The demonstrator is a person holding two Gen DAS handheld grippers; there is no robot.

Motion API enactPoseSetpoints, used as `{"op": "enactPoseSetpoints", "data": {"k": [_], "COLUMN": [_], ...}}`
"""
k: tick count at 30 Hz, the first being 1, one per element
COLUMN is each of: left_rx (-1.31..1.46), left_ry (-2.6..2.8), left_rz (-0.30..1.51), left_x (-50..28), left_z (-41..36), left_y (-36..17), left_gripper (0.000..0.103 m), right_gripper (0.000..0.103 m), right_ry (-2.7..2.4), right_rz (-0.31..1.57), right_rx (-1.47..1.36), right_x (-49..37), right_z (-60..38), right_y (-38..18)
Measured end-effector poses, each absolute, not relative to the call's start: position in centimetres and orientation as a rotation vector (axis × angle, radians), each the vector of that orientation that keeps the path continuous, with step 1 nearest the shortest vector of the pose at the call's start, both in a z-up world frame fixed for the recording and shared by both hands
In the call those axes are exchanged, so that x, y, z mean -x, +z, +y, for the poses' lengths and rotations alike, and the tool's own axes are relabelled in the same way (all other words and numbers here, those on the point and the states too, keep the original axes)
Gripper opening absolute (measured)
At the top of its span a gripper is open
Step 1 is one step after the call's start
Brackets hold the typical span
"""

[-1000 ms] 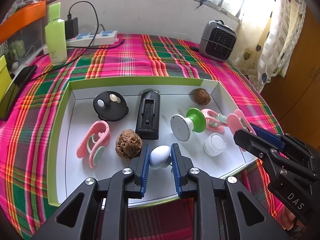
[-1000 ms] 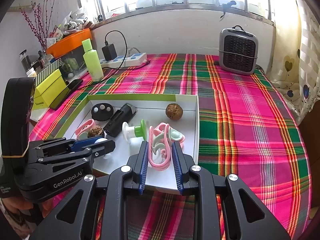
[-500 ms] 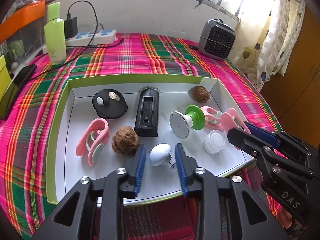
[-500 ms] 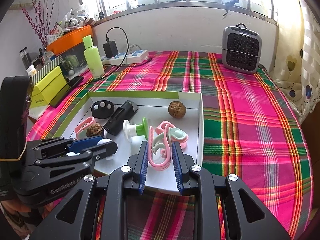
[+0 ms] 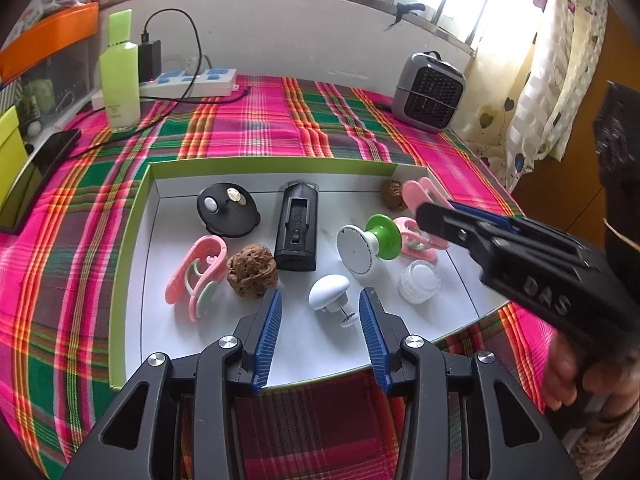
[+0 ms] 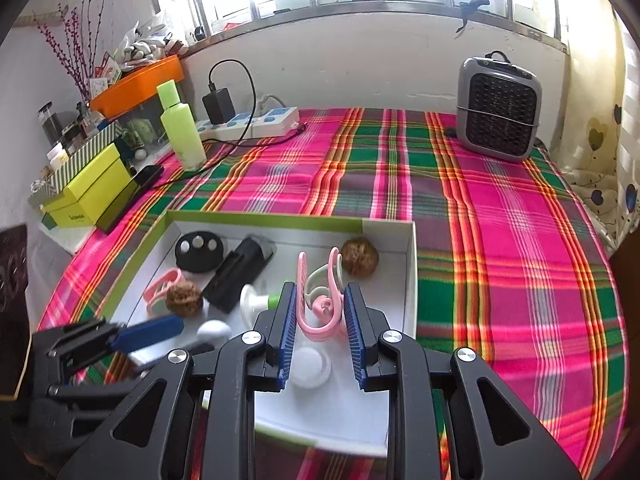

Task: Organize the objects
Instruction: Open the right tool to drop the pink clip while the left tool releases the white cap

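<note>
1. On the left of the white tray [image 5: 136,280] lie a pink clip [image 5: 196,272] and a walnut [image 5: 252,270], touching or nearly so, with a black round piece [image 5: 228,208] and a black holder [image 5: 297,232] behind them. None of these is being handled.

2. The left gripper [image 5: 320,312] is at the step of letting go. Its jaws are opening, and the white knob [image 5: 330,290] lies on the tray floor between the blue pads [image 5: 270,320], with a clear gap on each side. A second ago the pads were clamped on this knob; half a second ago they had already parted a little, and now they stand wider.

3. I judge the release done. The next move for this hand calls for backing straight off, so a pad does not catch the knob or its thin pin.

4. Right of centre stand a green-and-white suction piece [image 5: 368,242] and a clear small jar [image 5: 418,280], both untouched and in the same places as before.

5. The right gripper [image 6: 320,320] is clamped on a second pink clip [image 6: 320,300], held upright over the tray's right part, above the jar. A second ago the same grip sat lower and nearer the tray's front edge; a further walnut [image 6: 359,258] lies beyond it.

6. Its next move calls for a free spot to set the clip down, probably beside another of its kind.
</note>
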State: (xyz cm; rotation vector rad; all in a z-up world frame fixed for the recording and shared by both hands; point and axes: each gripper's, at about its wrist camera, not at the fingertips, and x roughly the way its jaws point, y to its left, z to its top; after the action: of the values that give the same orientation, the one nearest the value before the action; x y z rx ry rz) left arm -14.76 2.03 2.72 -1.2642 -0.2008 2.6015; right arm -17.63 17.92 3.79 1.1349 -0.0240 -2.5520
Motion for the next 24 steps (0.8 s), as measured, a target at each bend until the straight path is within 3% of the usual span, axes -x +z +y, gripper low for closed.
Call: {"op": "enactPoseSetpoints", "data": {"k": [24], "left_rx": [1.258], "left_ry": [2.616], "left_rz": [-0.202], "left_x": [14.4], "left_z": [2.0], "left_y": [2.8], "left_gripper": [0.039], "right_gripper": [0.025], "right_ry": [-2.462], "right_rz": [-0.015], "right_rx": [-1.256], "right_x": [22.5], "right_z": [16.0], "right_y": [1.7]}}
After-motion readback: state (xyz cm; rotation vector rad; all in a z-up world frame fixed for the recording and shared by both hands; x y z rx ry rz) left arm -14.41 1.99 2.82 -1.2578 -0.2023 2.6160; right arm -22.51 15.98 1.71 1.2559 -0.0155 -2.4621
